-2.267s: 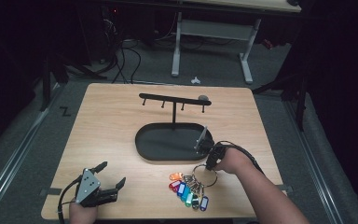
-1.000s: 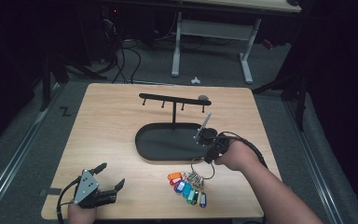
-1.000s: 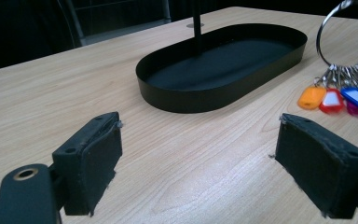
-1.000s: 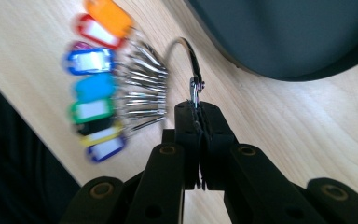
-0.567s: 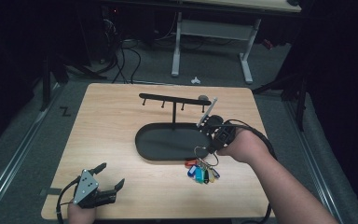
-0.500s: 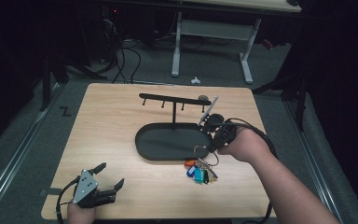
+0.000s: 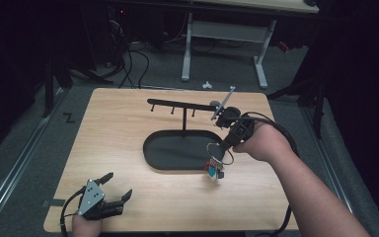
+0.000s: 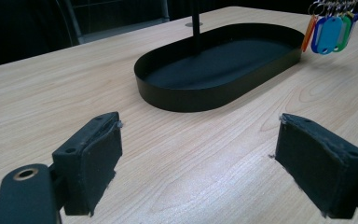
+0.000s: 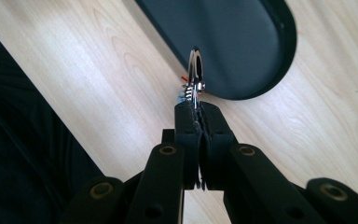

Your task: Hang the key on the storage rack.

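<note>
**Key ring pinched and lifted beside the tray**

Nearest me, my left gripper (image 7: pixel 112 195) sits at the front left corner of the wooden table (image 7: pixel 118 133), with my left hand (image 7: pixel 86 228) behind it at the table's edge. Its jaws are spread wide with nothing between them; in the left gripper view the two black pads (image 8: pixel 89 161) stand far apart over bare wood.

Farther in and to the right, my right hand (image 7: pixel 261 143) holds my right gripper (image 7: pixel 223 146) above the table, angled down toward the tray's right end. Its jaws are pressed together on the metal key ring (image 9: pixel 196 74), which sticks up edge-on from between the fingertips in the right gripper view. Below the ring hangs the bunch of coloured key tags (image 7: pixel 214 169), clear of the tabletop and just outside the right end of the black oval tray (image 7: pixel 160 160). In the left gripper view the tags (image 8: pixel 332 25) show orange, blue and green beyond the tray's far rim.

A thin black post (image 7: pixel 184 118) rises from the tray and carries a horizontal hook bar (image 7: pixel 177 104) with small pegs beneath it. The bar's right end lies close to the upper part of my right gripper.

Beyond the table stands a white desk frame (image 7: pixel 222 39) on the grey floor, with dark cables (image 7: pixel 128 64) to its left.
</note>
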Available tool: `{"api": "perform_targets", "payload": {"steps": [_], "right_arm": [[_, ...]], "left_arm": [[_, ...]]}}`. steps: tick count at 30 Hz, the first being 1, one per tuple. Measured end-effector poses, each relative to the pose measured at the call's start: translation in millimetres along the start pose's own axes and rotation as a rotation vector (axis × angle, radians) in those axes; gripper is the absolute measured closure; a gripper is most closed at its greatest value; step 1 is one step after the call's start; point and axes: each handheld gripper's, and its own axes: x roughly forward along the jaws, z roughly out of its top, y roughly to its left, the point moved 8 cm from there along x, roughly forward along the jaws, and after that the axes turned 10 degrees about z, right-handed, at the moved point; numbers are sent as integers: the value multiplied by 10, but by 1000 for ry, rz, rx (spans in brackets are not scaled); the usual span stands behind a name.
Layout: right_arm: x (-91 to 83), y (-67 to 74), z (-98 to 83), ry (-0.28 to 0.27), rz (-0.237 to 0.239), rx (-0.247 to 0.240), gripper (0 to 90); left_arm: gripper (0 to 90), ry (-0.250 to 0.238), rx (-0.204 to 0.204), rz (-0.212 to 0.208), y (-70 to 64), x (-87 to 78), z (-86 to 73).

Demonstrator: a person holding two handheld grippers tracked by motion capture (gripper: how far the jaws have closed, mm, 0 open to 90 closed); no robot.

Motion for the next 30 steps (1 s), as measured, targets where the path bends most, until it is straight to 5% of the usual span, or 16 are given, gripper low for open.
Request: {"api": "perform_targets", "payload": {"steps": [13,30], "right_arm": [[-171,-127,205,-34,-27,11,875],[-248,-463,535,-87,-27,63,875]], "left_arm": [[150,0,1,-4,-15,9,1],[150,3,-1,-9,-9,15,-1]]}}
